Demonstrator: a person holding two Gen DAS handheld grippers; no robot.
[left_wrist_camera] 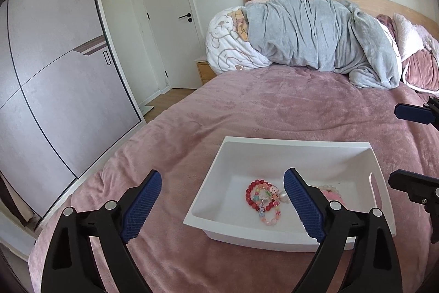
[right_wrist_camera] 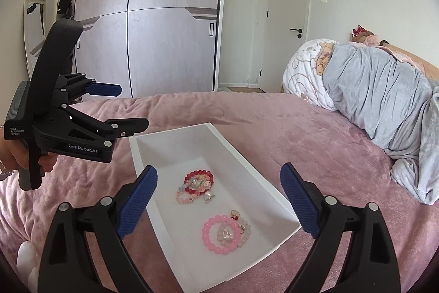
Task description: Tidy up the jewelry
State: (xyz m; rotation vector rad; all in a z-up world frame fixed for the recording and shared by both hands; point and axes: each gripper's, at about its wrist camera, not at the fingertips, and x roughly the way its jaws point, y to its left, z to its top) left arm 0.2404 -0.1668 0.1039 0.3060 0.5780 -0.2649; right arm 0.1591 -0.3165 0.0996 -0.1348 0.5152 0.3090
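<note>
Resting on the pink bed cover [left_wrist_camera: 247, 106], the white tray [left_wrist_camera: 299, 142] holds the red bracelet [right_wrist_camera: 198, 177] farther away and the pink bracelet [right_wrist_camera: 219, 234] nearer you. Your left gripper [left_wrist_camera: 222, 206] and right gripper [right_wrist_camera: 218, 203] both hover with fingers wide apart, holding nothing. I think pressing the tray rim could tip it on the soft bed.

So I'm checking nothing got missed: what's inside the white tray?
The tray holds two clusters: a red bracelet with pastel beads, and a pink bracelet with pale ones. Overlapping strands hide what's underneath.
</note>
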